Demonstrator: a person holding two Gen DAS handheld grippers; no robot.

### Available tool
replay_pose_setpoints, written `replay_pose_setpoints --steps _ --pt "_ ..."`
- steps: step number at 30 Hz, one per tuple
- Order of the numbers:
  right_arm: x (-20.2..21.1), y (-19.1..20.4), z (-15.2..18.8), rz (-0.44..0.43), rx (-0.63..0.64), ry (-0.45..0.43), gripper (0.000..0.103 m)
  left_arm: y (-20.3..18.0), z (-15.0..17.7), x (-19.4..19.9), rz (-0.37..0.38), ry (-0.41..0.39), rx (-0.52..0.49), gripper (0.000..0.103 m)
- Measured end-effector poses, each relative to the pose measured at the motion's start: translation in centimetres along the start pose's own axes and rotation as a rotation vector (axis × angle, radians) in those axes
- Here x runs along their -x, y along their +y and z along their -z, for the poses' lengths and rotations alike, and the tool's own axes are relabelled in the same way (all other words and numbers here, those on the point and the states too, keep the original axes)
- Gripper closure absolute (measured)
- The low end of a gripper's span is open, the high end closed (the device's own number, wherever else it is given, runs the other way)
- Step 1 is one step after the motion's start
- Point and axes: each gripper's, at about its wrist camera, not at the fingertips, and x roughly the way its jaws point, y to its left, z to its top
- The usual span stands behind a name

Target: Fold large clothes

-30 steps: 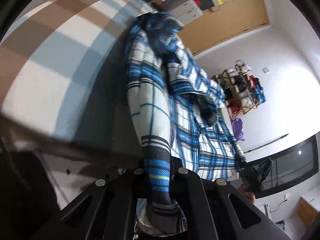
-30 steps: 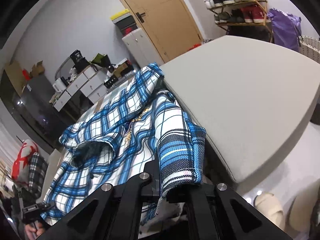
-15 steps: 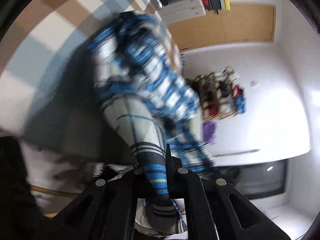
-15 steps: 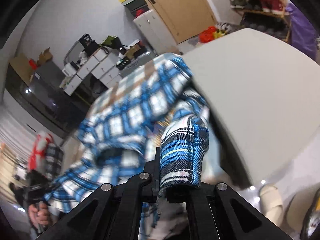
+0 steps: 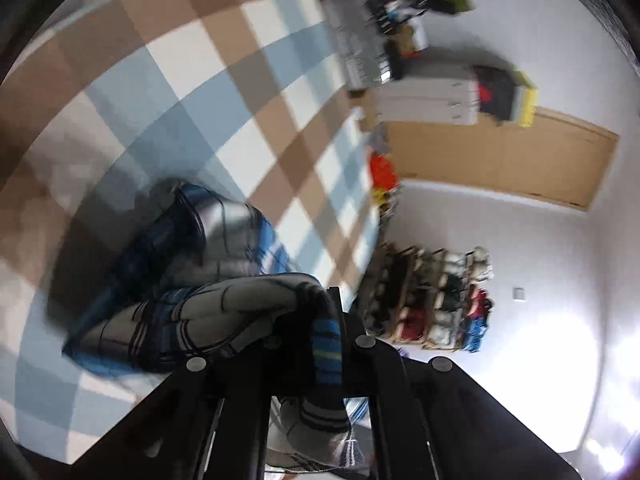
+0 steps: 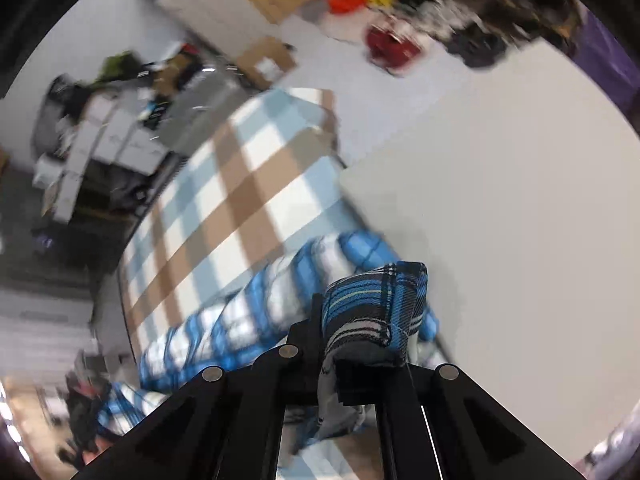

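Two tongs: both gripped the same blue-and-white plaid garment, one at each end.
Garment: plaid shirt (image 6: 280, 312), bunched and partly lifted, lying across the near part of a checked blanket (image 5: 248, 120) in brown, pale blue and white.
Left tongs: left gripper (image 5: 316, 344) was fully closed, its jaws pinching a striped blue cuff or hem that ran up between them; the rest of the cloth was heaped just to the left of the fingers, in shadow.
Right tongs: right gripper (image 6: 368, 340) had a folded plaid edge between its jaws; they were just beginning to part, though the cloth was not yet seen to slip free.
Right-hand surroundings: plain grey surface (image 6: 500, 200) lay beside the blanket, on the right; the held edge sat close to the line where the two met.
Far background: wooden door (image 5: 500, 160), a shoe rack (image 5: 440, 300) and cluttered drawers, all blurred.
Progress, judged: early to middle; the shirt looked gathered rather than folded, with no flat, squared layers visible.
Left to do, judged: lay the held edges down, smooth the body flat, then finish the remaining folds.
Uncertain: which part of the shirt each gripper held could not be told.
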Motion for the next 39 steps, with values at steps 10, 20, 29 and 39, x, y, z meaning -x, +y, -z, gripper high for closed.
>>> replay_pose_setpoints --steps 10,20,29,39 --pt "1.2 -3.3 -3.4 -0.113 -0.044 -0.181 0.038 0.6 -2.7 -0.2 -0.048 0.003 0.062 0.037" --pt "3.2 -1.3 10.6 -0.295 0.398 -0.178 0.019 -2.9 4.5 2.0 -0.156 0.002 -0.328 0.029" --pt "-3.8 0.5 11.3 -0.306 0.320 -0.037 0.034 -1.0 12.9 -2.9 -0.277 0.012 -0.677 0.029" --pt "-3.8 5.0 8.8 -0.262 0.272 -0.043 0.102 1.2 14.6 -7.0 -0.278 0.043 -0.847 0.029"
